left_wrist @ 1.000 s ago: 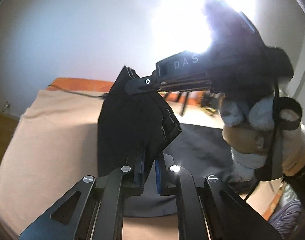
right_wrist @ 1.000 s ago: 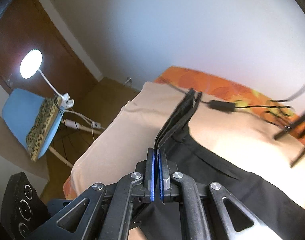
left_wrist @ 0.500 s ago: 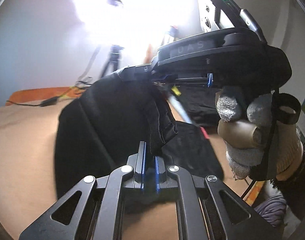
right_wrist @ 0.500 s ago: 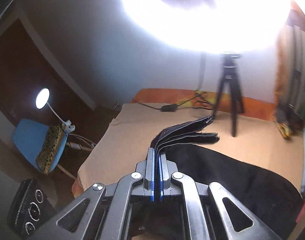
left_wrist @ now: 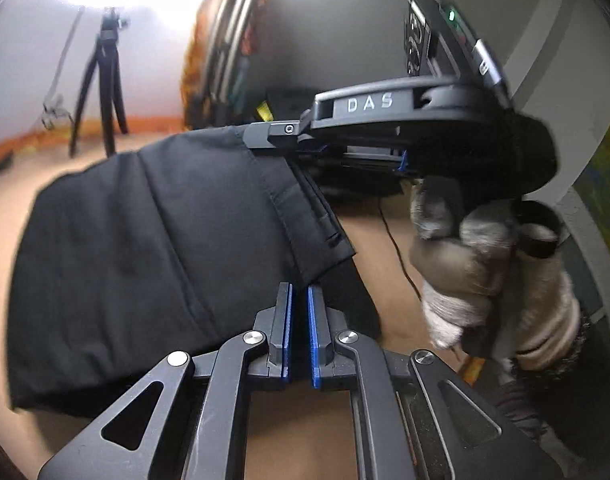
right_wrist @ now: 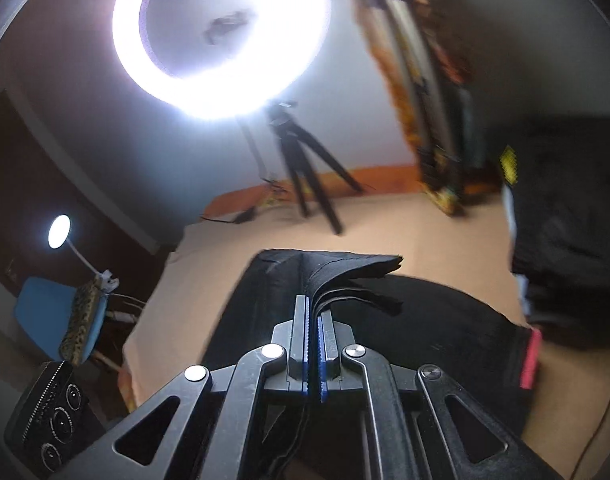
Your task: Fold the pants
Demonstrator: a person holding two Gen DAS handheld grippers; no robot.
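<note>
Carrying the black pants point(left_wrist: 153, 248) across the tan bed cover point(left_wrist: 9, 184), you have swept both ends of the held edge sideways: a second ago the cloth hung as a narrow bunch in front of the orange bed rim, and now it spreads as a broad, doubled panel with the ring light point(right_wrist: 221, 36) and tripod point(right_wrist: 305, 176) behind it. That change reads as the fold in mid-travel, the lifted part coming over the part that lies flat on the cover; laying it down and squaring the edges looks to be what remains.

Your left gripper point(left_wrist: 299, 332) has its blue pads drawn almost together, with only a thin strip of dark cloth between them, so it is clamped on the pants near the hem of the doubled panel. Your right gripper point(right_wrist: 313, 348) is pinched tight on several stacked layers, which fan out just past its tips in the right wrist view. In the left wrist view that same tool shows from the side, held in your gloved hand point(left_wrist: 485, 272), gripping the far upper corner of the panel.

Both grips look firm, yet the fabric sags between them, so keep the span taut or the top layer may wrinkle as it lands. A dark pile point(right_wrist: 569, 240) sits near the right side of the bed.
</note>
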